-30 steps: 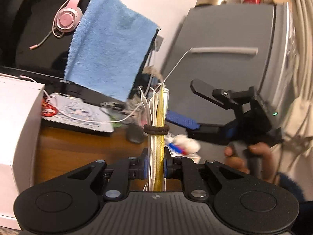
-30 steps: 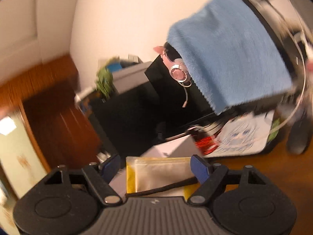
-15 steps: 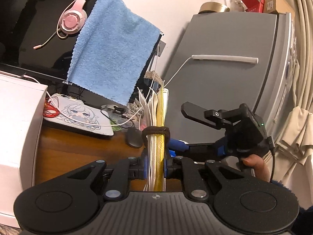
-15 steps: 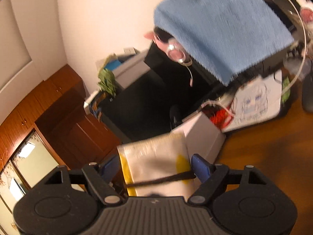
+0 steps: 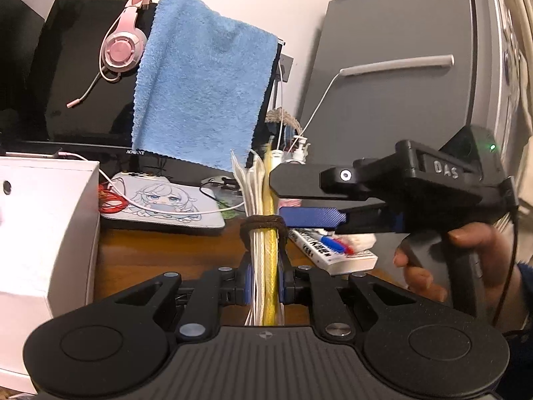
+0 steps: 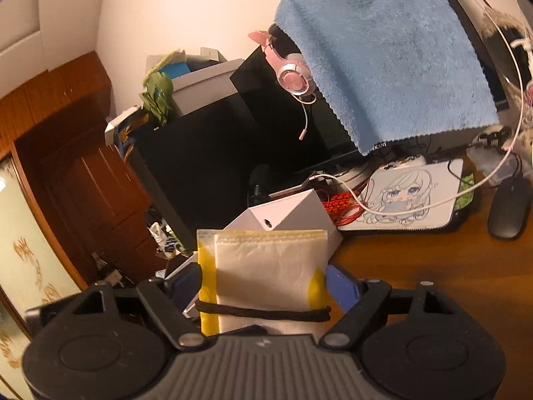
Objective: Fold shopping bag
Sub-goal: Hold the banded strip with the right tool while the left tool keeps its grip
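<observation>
The left gripper is clenched on the folded shopping bag, which we see edge-on in the left wrist view: a thin upright stack of white and yellow layers pinched between the two blue pads. A dark elastic band circles the stack just above the fingers.

The right gripper comes in from the right of that view, held by a hand. Its jaws stand apart, one black finger above and one blue-padded finger below, their tips just beside the bag's right face at the level of the band. In the right wrist view we see the bag's flat face, white with yellow margins, standing between the spread fingers; whether either finger touches it we cannot tell.

Beyond the bag lies a wooden desk. On its left sits a white box; farther back we see a printed mouse pad and a monitor draped with a blue towel and hung with a pink headset. A book lies near right, and a grey refrigerator stands behind it. A black mouse rests on the desk beside the pad.
</observation>
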The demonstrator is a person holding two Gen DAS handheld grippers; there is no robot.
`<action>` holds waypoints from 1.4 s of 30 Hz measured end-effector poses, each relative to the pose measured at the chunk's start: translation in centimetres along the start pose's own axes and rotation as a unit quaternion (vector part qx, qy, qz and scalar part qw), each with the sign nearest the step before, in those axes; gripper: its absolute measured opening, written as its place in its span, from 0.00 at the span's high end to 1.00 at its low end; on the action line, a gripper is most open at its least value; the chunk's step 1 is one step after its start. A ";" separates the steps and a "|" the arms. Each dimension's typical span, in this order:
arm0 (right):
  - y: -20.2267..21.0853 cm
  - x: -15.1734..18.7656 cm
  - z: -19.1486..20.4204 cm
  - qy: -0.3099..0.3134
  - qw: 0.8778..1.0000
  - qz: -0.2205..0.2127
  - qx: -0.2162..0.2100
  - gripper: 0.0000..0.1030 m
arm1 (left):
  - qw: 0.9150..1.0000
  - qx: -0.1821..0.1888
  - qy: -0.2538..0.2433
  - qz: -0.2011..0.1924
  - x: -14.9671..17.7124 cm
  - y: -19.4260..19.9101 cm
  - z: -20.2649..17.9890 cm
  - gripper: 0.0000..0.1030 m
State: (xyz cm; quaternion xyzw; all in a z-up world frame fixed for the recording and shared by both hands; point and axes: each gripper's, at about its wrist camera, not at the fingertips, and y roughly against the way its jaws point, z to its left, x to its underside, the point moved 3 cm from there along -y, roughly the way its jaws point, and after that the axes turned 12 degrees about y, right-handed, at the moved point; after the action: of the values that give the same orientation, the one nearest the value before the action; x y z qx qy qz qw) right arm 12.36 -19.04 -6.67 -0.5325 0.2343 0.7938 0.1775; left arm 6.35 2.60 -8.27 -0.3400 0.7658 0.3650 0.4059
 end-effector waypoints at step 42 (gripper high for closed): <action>-1.2 0.0 -1.2 -0.001 0.999 0.012 0.044 0.16 | 0.999 -0.016 -0.021 0.019 1.0 -0.8 -0.9 0.87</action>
State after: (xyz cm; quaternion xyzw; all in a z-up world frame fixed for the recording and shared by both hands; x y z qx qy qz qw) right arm 13.89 -18.70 -7.29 -0.5206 0.2756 0.7851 0.1913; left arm 6.28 1.23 -9.01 -0.3243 0.7572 0.3921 0.4095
